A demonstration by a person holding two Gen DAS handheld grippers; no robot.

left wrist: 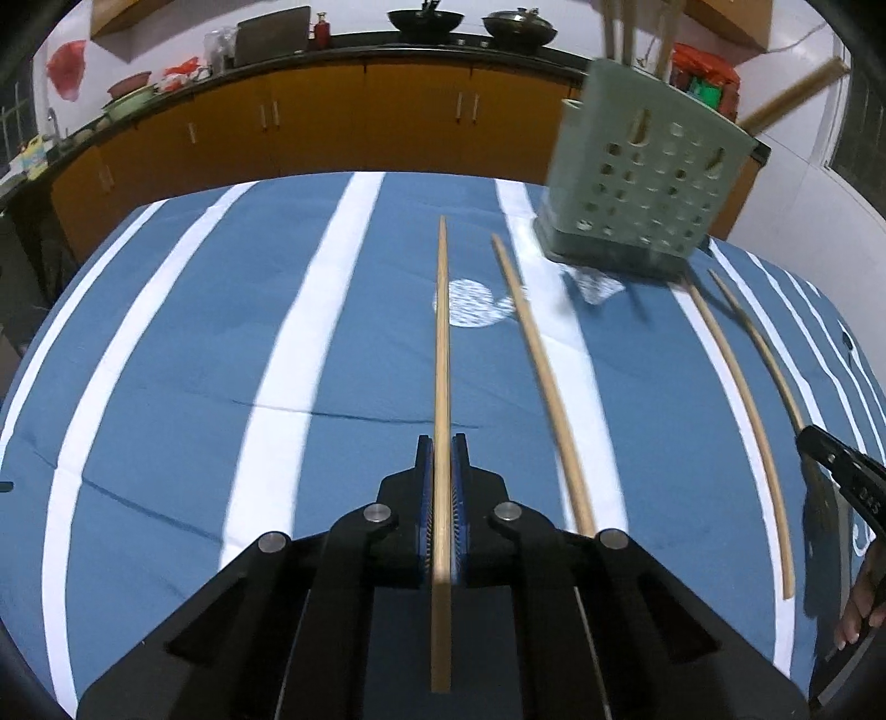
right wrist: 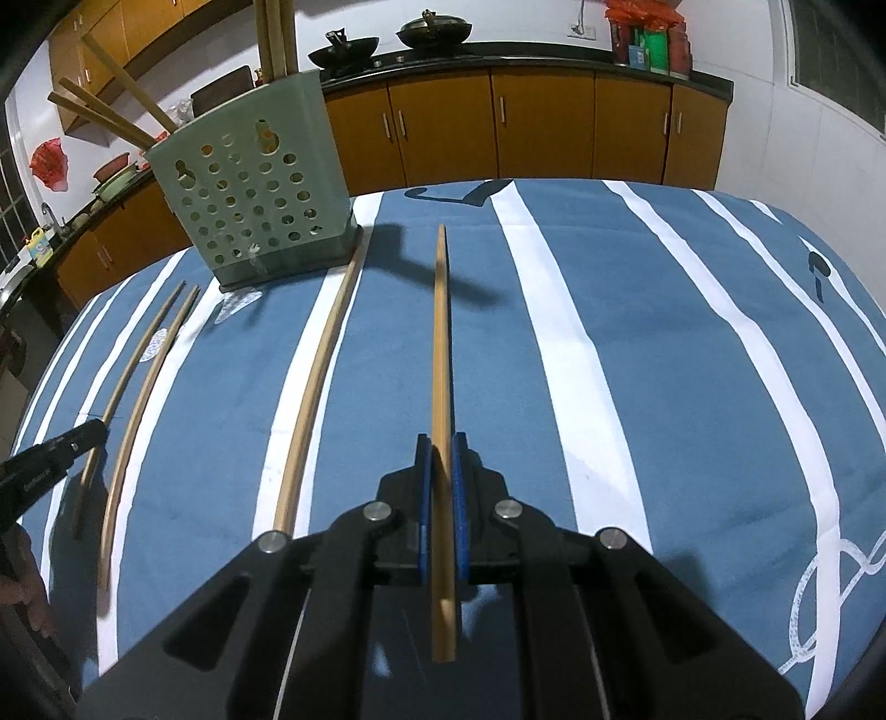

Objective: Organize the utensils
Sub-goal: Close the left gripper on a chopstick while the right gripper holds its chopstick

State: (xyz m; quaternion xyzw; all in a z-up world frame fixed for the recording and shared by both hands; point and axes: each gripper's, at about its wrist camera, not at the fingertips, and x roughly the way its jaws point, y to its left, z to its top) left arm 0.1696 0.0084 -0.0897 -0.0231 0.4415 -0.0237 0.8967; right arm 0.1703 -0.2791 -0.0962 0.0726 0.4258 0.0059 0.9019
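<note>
My left gripper (left wrist: 442,440) is shut on a wooden chopstick (left wrist: 441,332) that runs straight ahead over the blue striped cloth (left wrist: 183,360). My right gripper (right wrist: 441,440) is shut on another chopstick (right wrist: 441,332). Two more chopsticks lie on the cloth between them (left wrist: 542,376) (left wrist: 736,399), and they show in the right wrist view as well (right wrist: 318,387) (right wrist: 141,404). A pale green perforated holder (left wrist: 642,183) (right wrist: 255,188) stands at the far side with several chopsticks upright in it. Each gripper's tip shows at the edge of the other's view: the right gripper (left wrist: 817,443), the left gripper (right wrist: 88,435).
Behind the table runs a dark counter (left wrist: 343,47) with orange cabinets (right wrist: 542,122), two woks and assorted kitchen items. A person's hand (left wrist: 858,615) shows at the frame edge. The cloth right of my right gripper (right wrist: 664,387) bears nothing.
</note>
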